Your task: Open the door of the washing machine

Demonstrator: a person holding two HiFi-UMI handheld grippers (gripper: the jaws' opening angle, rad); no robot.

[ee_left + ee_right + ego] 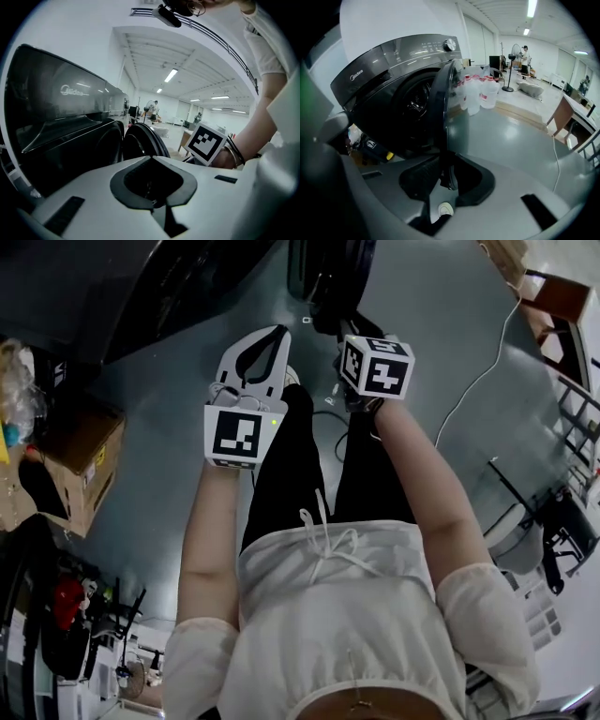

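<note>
Right gripper: your right gripper had its jaws closed on the thin rim of the door, low on its edge.
Left gripper: your left gripper had its jaws together on nothing. It hung just beside the right one, apart from the door.
Door: it stood swung well out from the washing machine, with the drum mouth exposed. The task looked nearly done.
Slip risk: you held only a narrow, smooth rim, so a sideways tug could have slid it out of the pads.
Hinge risk: the door looked close to full swing, so pulling further could have strained the hinge.
Knock risk: your idle left gripper was near enough to strike the door if you swung carelessly.
Floor: the floor was smooth, grey and glossy, and it mirrored the ceiling lights. Leaning back on it could have cost you footing.
Cable: a white cable lay across the floor to the right, a trip hazard if you stepped that way.
Bottles: large water bottles stood clustered beyond the door.
Far room: it was an open hall with strip lights, and a standing fan stood at the back.
</note>
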